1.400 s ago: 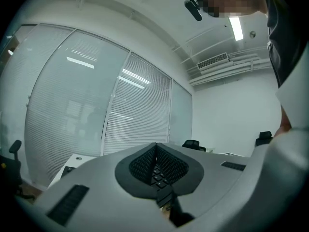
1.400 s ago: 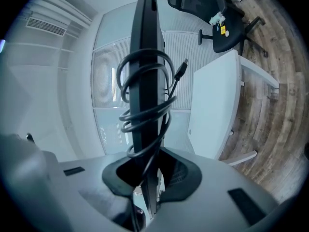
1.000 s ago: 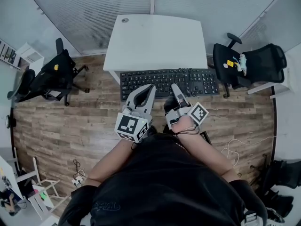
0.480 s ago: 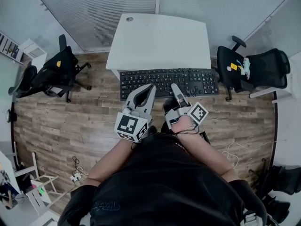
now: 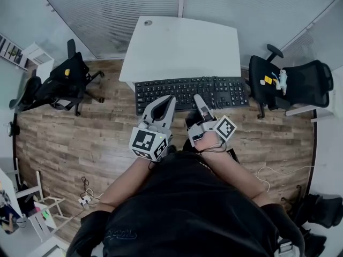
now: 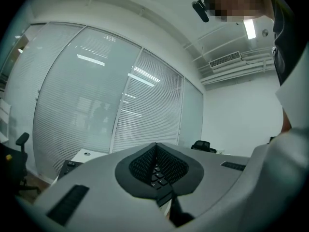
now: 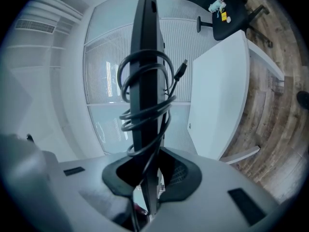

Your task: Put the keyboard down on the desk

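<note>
- Your right gripper (image 5: 198, 99) is rolled onto its side; its jaws are clamped across the thickness of the keyboard (image 5: 220, 92); in the right gripper view the keyboard runs edge-on straight out from between the pads, with its black cable (image 7: 145, 93) looped round it.
- Your left gripper (image 5: 171, 100) sits just beside the right one, at its 9 o'clock; its jaws lie side by side and their tips meet over the keyboard's near rows; in the left gripper view a few keys show through the gap behind the tips; I cannot tell whether the tips press on the keyboard.
- The keyboard is at your 12 o'clock, keys up and lying lengthways across you, held over the wooden floor (image 5: 80, 138); its far edge lies along the near edge of the white desk (image 5: 182, 44), which stands further out at 12 o'clock; the keyboard is not yet on the desk top.
- A black office chair (image 5: 56, 87) stands at your 10 o'clock; a second chair (image 5: 300, 82) stands at your 2 o'clock, with small bright things on its seat.
</note>
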Motion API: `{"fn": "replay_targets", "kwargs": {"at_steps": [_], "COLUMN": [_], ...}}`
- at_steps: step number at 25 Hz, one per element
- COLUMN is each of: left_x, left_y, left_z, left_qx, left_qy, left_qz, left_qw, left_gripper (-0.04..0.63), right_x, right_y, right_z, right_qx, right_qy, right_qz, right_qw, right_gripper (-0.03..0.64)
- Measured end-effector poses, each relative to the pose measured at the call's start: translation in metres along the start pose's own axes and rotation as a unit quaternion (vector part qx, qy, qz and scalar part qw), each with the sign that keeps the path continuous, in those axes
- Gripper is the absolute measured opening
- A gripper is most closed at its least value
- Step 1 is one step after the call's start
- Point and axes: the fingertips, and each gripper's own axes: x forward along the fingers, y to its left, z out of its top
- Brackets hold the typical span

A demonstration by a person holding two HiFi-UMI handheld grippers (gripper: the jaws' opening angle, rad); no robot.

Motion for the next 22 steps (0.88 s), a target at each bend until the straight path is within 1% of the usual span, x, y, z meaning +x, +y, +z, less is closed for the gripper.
{"fn": "replay_targets", "kwargs": {"at_steps": [7, 13, 22], "left_x": [0.037, 0.079, 0.142], "left_y": [0.004, 0.009, 0.006], "left_z": [0.003, 0.000, 0.002], "left_qx": [0.004, 0.001, 0.004], "left_qy": [0.002, 0.010, 0.012], "left_qz": [0.010, 0.022, 0.043], "left_qw": [0.9999, 0.9997, 0.9990], "left_gripper": [0.015, 0.015, 0.015], "right_x": [0.023, 0.046, 0.080], "right_y": [-0.008, -0.022, -0.029], "right_z": [0.030, 0.069, 0.125], "right_qx": [0.004, 0.006, 0.011], "right_qy": [0.012, 0.022, 0.043], "right_qz": [-0.008, -0.018, -0.011], "right_qw": [1.000, 1.000, 0.999], "right_gripper": [0.086, 0.086, 0.086]}}
